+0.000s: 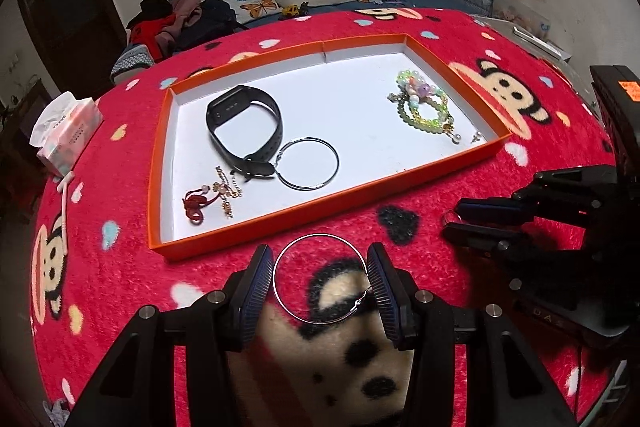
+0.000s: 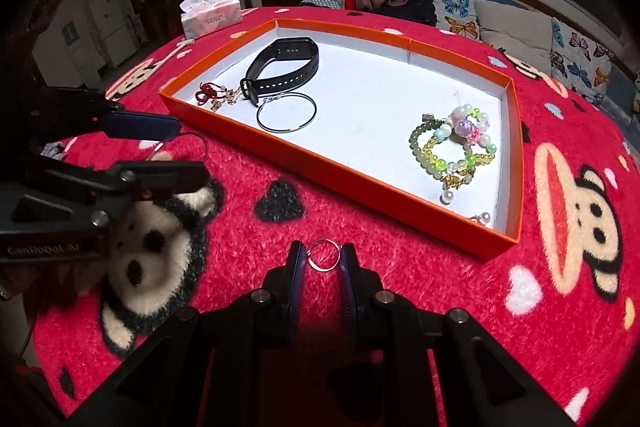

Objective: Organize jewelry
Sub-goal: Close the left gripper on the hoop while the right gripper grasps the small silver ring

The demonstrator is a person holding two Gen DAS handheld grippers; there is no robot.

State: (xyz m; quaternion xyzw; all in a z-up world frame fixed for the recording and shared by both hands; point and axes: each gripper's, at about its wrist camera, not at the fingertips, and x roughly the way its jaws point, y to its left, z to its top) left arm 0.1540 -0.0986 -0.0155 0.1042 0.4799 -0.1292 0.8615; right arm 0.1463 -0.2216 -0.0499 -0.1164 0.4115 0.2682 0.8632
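**Kid:** Why is the left gripper [image 1: 320, 277] around the big hoop [image 1: 320, 279]?

**Mom:** Its jaws squeeze the hoop's sides to lift it. The right gripper [image 2: 323, 256] pinches a small ring [image 2: 323, 256]. Both go in the orange tray [image 1: 360, 197] just ahead.

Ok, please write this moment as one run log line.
left gripper: shut on large silver hoop | right gripper: shut on small silver ring | orange tray: ahead

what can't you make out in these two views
- Left wrist view: the small ring is mostly hidden behind the right gripper.
- Right wrist view: the big hoop is partly hidden by the left gripper.
- Both views: the chain pile in the tray is too small and tangled to count pieces.
- Tissue pack print is unreadable.
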